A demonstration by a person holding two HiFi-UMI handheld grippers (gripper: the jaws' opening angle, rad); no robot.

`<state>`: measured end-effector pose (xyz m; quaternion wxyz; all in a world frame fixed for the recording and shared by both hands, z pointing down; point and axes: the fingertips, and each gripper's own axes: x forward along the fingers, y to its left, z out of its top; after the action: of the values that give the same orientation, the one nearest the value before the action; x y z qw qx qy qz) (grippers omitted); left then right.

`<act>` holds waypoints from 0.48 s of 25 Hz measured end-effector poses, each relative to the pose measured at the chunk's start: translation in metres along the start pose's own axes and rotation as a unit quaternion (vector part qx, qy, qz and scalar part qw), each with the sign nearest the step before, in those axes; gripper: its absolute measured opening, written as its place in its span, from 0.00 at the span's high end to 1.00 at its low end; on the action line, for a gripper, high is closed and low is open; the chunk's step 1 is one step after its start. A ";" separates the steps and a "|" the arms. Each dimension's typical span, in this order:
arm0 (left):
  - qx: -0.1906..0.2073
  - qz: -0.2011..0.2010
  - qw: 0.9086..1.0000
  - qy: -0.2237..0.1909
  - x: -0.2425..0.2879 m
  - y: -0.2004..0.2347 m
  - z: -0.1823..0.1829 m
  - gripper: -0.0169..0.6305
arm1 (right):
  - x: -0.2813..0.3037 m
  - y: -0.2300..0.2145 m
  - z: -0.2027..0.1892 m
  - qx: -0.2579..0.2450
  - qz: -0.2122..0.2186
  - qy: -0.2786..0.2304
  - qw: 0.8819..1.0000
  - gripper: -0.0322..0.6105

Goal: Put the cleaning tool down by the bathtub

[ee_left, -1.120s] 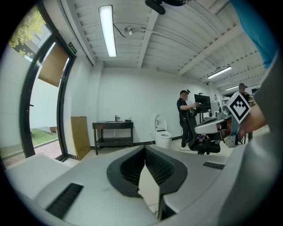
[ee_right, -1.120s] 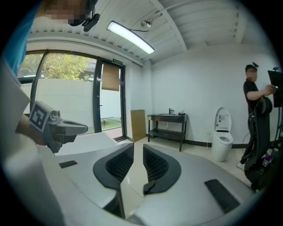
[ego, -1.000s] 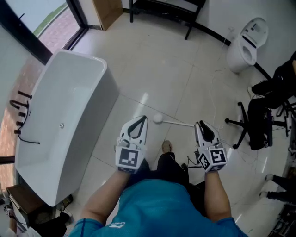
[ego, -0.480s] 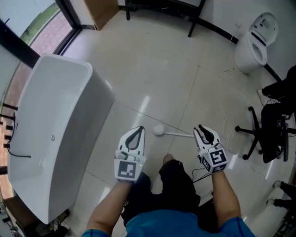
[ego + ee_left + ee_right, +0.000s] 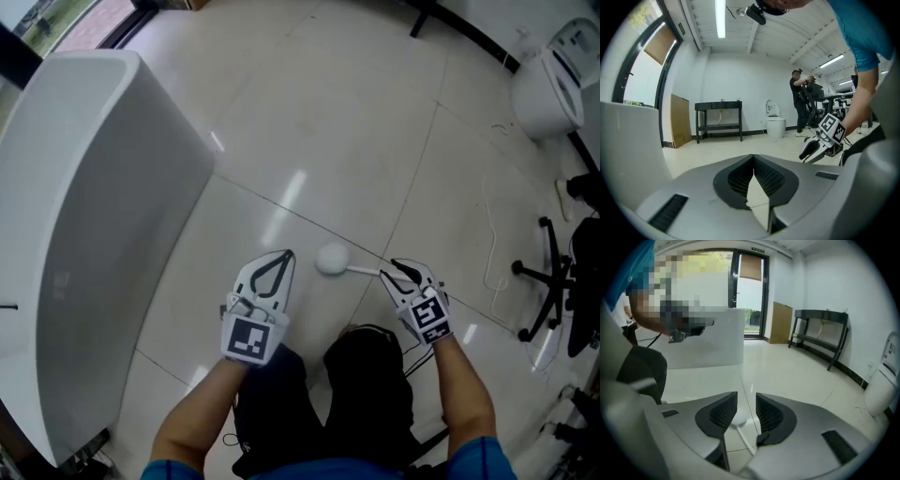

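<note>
While I stand over the pale tiled floor [image 5: 309, 122], the white bathtub [image 5: 84, 206] fills the left edge of the head view, its long side wall facing me.

Left gripper [image 5: 284, 255]: jaws pressed together, nothing between them. It hangs idle beside the job, tips pointing out over the tiles, near the tub but apart from it. My guess is it is kept out of the way because the tool needs only one hand.

Cleaning tool [image 5: 333, 260]: round white head on a thin white handle. The head sits just right of the left gripper's tips and the handle runs right, into my other gripper. The head looks down on the tiles, though I can't be sure it touches. It lies near the tub, not against it, which I judge close enough for "by the bathtub".

Right gripper [image 5: 398, 271]: jaws opening. The right gripper view shows the handle passing low through a clear gap, with neither pad pressing on it. I read this as the release, low to the floor so the tool doesn't drop far.

Far right: a toilet [image 5: 553, 80] and an office chair [image 5: 553, 300], both well clear.
</note>
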<state>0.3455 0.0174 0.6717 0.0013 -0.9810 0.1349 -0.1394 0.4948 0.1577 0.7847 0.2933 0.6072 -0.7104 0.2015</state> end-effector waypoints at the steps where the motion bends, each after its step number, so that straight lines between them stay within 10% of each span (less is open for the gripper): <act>1: 0.001 -0.004 1.000 0.001 0.007 0.000 -0.020 0.97 | 0.019 0.003 -0.022 -0.004 0.010 0.013 1.000 0.71; 12: -0.037 -0.008 0.999 0.024 0.037 -0.001 -0.151 0.97 | 0.175 0.028 -0.214 -0.018 0.071 0.138 0.988 0.70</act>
<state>0.3383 0.0136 0.8273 -0.0396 -0.9778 0.1320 -0.1579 0.4879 0.1697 1.0621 0.3848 0.5158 -0.7079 0.2910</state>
